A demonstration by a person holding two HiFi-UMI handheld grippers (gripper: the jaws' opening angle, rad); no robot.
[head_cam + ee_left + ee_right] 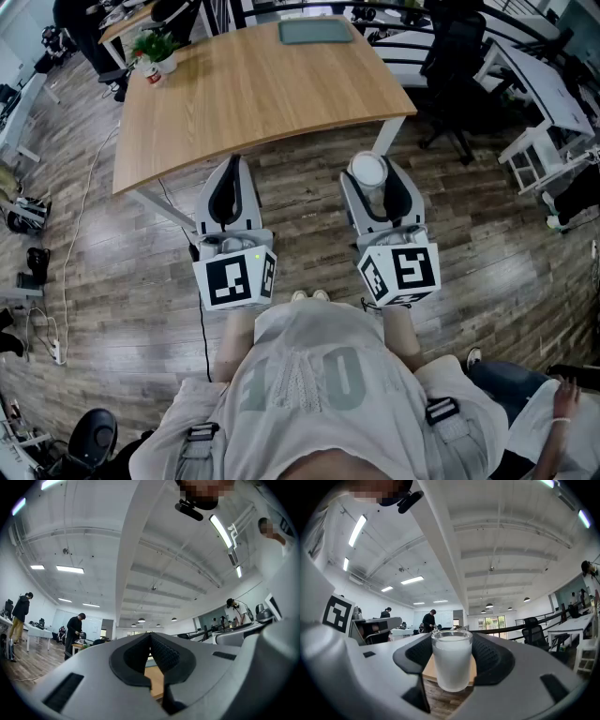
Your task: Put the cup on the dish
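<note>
A frosted white cup (367,171) stands upright between the jaws of my right gripper (373,180), whose pads press on its sides; it hangs above the wood floor just short of the table's near edge. In the right gripper view the cup (451,662) fills the gap of the right gripper (451,641). My left gripper (232,167) is beside it, shut with nothing held; its pads meet at the tip (150,635). A flat grey-green dish (316,31) lies at the far side of the wooden table (253,103).
A potted plant (157,47) and a small red item (152,77) stand on the table's far left corner. A black office chair (457,66) and white desks (553,94) are at the right. A person's arm (553,412) shows at the lower right.
</note>
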